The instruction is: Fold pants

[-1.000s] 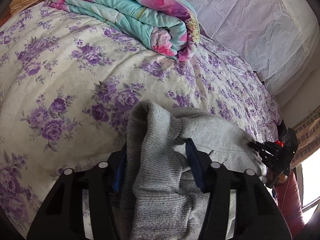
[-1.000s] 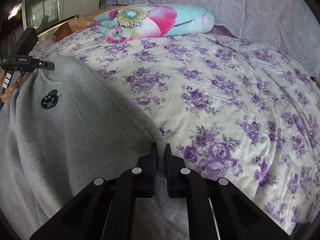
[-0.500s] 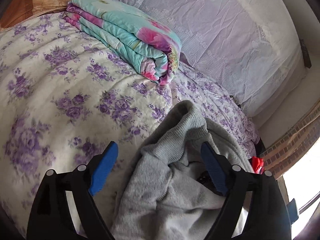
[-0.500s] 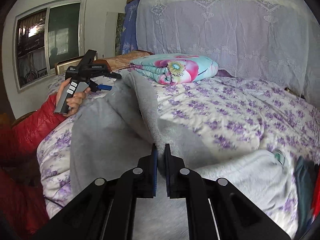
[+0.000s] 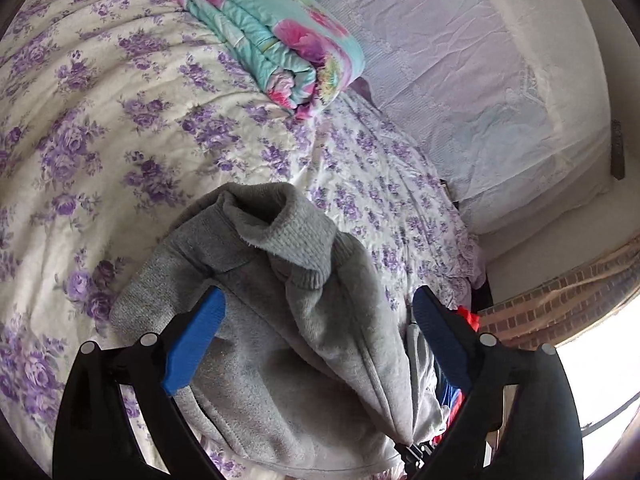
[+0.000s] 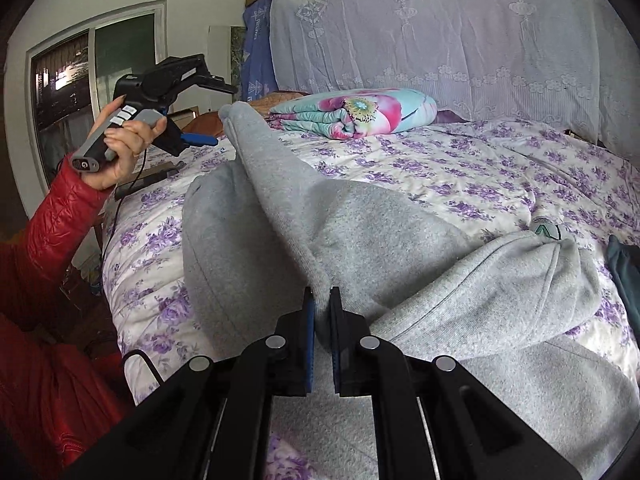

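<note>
The grey pants (image 6: 360,236) lie bunched near the bed's (image 6: 500,168) front edge, pinched by the clenched right gripper (image 6: 322,316) while the left gripper (image 5: 316,320) gapes released, so tension should stay even when laying the fold.

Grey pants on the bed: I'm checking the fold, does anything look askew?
Yes. The grey pants lie bunched and twisted, one edge pinched and lifted by the right gripper, the cuff rumpled; the left gripper is open.
</note>
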### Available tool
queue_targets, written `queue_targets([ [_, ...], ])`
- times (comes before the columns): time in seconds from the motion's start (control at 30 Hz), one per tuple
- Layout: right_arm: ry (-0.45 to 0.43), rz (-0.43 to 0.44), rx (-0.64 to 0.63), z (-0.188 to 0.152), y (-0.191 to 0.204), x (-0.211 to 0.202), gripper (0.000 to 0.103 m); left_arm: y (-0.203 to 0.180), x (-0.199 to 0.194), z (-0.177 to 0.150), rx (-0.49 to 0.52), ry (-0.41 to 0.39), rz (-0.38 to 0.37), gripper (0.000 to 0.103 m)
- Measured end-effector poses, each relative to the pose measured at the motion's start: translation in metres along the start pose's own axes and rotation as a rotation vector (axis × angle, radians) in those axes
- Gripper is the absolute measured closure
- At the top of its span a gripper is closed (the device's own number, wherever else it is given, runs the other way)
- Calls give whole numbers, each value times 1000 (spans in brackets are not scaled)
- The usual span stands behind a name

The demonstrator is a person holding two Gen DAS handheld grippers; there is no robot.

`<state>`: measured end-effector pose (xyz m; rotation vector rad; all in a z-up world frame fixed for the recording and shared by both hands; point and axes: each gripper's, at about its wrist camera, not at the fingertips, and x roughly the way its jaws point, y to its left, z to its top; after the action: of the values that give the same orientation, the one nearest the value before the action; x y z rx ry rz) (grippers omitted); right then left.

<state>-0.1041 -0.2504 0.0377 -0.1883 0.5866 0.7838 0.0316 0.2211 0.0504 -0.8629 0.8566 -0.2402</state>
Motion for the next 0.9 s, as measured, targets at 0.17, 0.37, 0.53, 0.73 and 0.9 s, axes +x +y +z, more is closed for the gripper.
queue_targets([
  [0.17, -7, 18, 15, -4, -3, -8, 96, 15, 11, 4, -63, 57, -26, 14],
  [0.37, -49, -16, -40, 16, -3, -18, 96, 0, 11, 11, 102, 56, 34, 72],
  [0.53, -91, -15, -62, 29, 0, -38, 96, -9, 0, 5, 255, 18, 3, 73],
  [0.73, 110, 45, -61, -23, 17, -3, 95, 59, 13, -33, 241, 133, 37, 69],
  [0.9, 124, 62, -21, -28, 16, 2, 95, 72, -4, -43, 244, 124, -1, 67],
])
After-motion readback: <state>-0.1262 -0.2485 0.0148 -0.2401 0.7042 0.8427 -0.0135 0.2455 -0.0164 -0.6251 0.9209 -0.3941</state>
